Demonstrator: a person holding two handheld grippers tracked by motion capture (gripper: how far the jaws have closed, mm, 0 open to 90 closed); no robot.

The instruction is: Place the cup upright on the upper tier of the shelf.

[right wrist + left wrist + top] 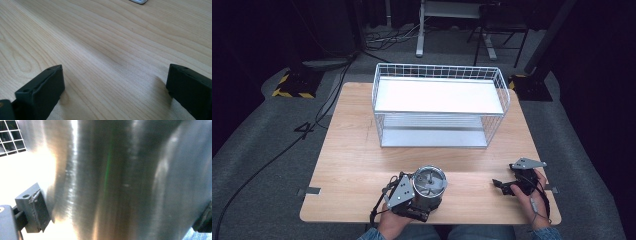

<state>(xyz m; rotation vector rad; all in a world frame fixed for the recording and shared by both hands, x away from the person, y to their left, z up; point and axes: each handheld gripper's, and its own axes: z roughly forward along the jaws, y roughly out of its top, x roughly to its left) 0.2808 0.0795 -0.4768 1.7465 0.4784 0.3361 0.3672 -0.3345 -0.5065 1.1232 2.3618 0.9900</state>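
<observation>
Dark curtains and black stands close off the room behind a light wooden table (352,150), which sits on grey carpet. Cables run across the floor at the left and far back, and two stand bases near the table's far corners carry yellow-and-black hazard stripes (292,86). A white desk leg and a dark chair frame stand at the far end of the room. On the table's far half rests a white wire basket rack (439,105) with a white upper shelf and a lower one.

Near the front edge, left of centre, stands a round steel container (430,186), open end up. The left hand-held gripper (414,197) is at its near side; in the left gripper view the brushed steel wall (125,180) sits between the two pads, one at each side of it, pinching the container. The right hand-held gripper (507,185) is well apart at the table's front right, low over bare wood, its jaws spread wide with nothing between them.

No readable writing or brand shows anywhere.
</observation>
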